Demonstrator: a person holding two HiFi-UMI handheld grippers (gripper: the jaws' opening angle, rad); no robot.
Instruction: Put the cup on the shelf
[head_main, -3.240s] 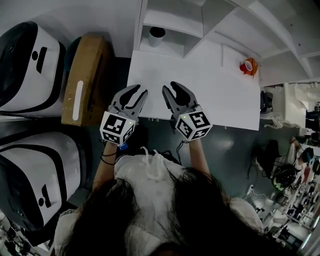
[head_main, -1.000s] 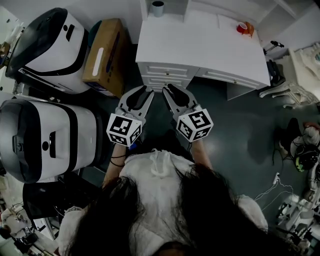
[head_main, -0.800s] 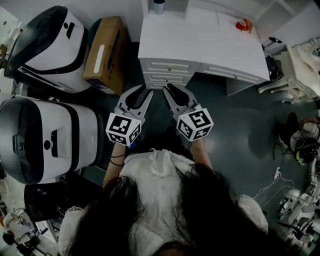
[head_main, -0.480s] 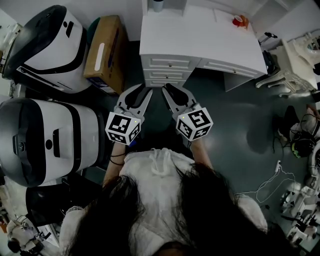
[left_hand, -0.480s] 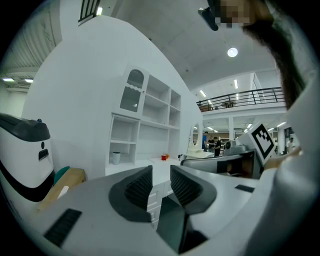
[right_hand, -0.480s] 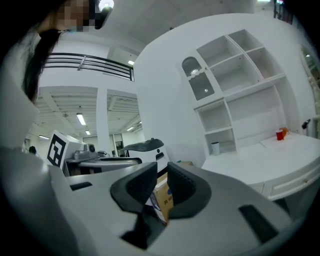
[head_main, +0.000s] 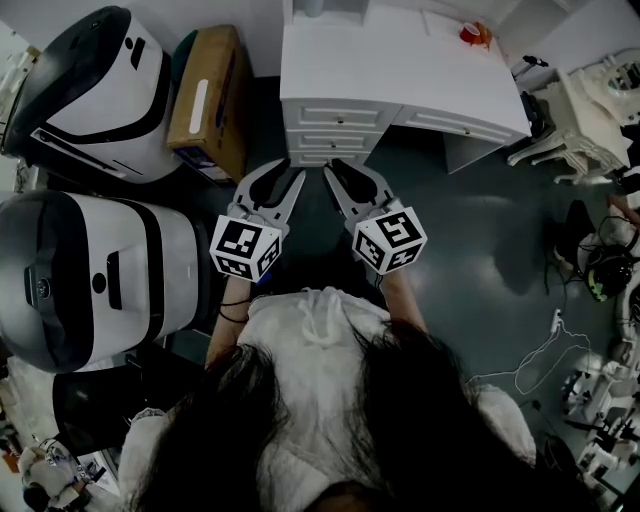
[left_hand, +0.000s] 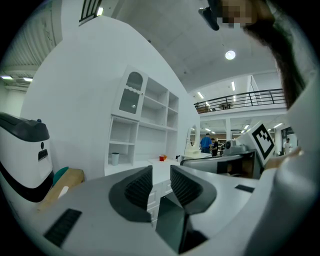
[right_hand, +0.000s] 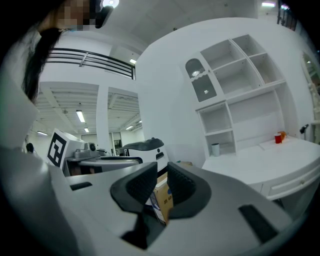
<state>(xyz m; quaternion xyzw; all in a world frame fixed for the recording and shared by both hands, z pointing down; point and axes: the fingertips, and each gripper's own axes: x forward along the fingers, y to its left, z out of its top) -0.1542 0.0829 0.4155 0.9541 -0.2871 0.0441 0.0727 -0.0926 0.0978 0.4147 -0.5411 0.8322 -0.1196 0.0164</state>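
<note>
**Cup Sat on Shelf, Both Claws Empty and Well Short of Counter**

The left claw (head_main: 285, 172) and the right claw (head_main: 338, 170) were held side by side, level and pointing toward the white counter (head_main: 400, 70). Each had its jaws drawn together with nothing between them. The cup (right_hand: 215, 149) stood upright in a low compartment of the shelf (right_hand: 218, 133). It was far ahead of both claws, a little left of the left claw's line and a little right of the right claw's. A small red object (head_main: 470, 33) sat on the counter, ahead and well to the right of the right claw.

With the cup on the shelf and neither claw gripping anything, the task appeared to be done. No further step was evident from how things lay.

A stretch of bare dark floor (head_main: 460, 240) separated the claws from the counter's drawer front (head_main: 320, 135), the nearest hard edge ahead. Left of the left claw the room was tight, taken up by two large white-and-black machines (head_main: 90, 290) and a cardboard box (head_main: 205, 100). Right of the right claw the floor lay open, with loose cables (head_main: 540, 360) farther off.
</note>
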